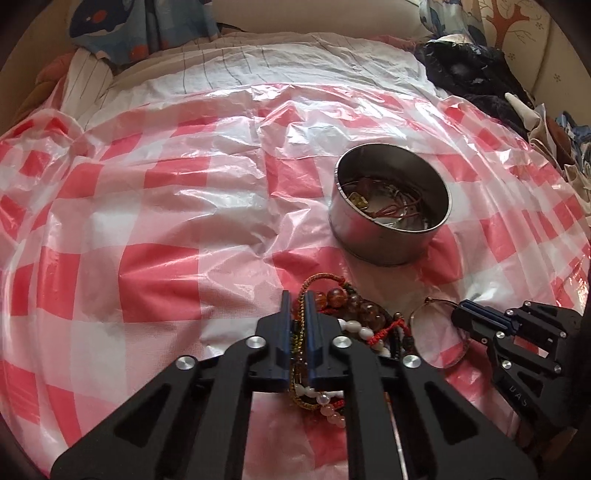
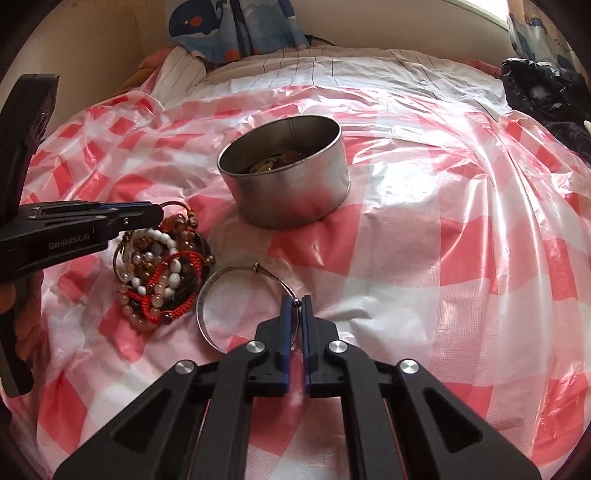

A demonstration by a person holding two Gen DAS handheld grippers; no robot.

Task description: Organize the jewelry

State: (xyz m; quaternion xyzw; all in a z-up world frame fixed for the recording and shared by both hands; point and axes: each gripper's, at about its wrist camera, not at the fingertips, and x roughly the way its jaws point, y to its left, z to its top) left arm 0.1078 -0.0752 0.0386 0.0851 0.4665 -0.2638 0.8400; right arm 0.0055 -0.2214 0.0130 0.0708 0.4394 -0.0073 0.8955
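A round metal tin sits on the red-checked plastic sheet and holds a few jewelry pieces. A pile of beaded and red-cord bracelets lies in front of it. My left gripper is shut on a braided cord bracelet from the pile. A thin silver bangle lies right of the pile. My right gripper is shut on the bangle's wire end.
The plastic sheet covers a bed with striped white bedding behind. A black bag and clothes lie at the right edge. Blue cartoon fabric hangs at the back.
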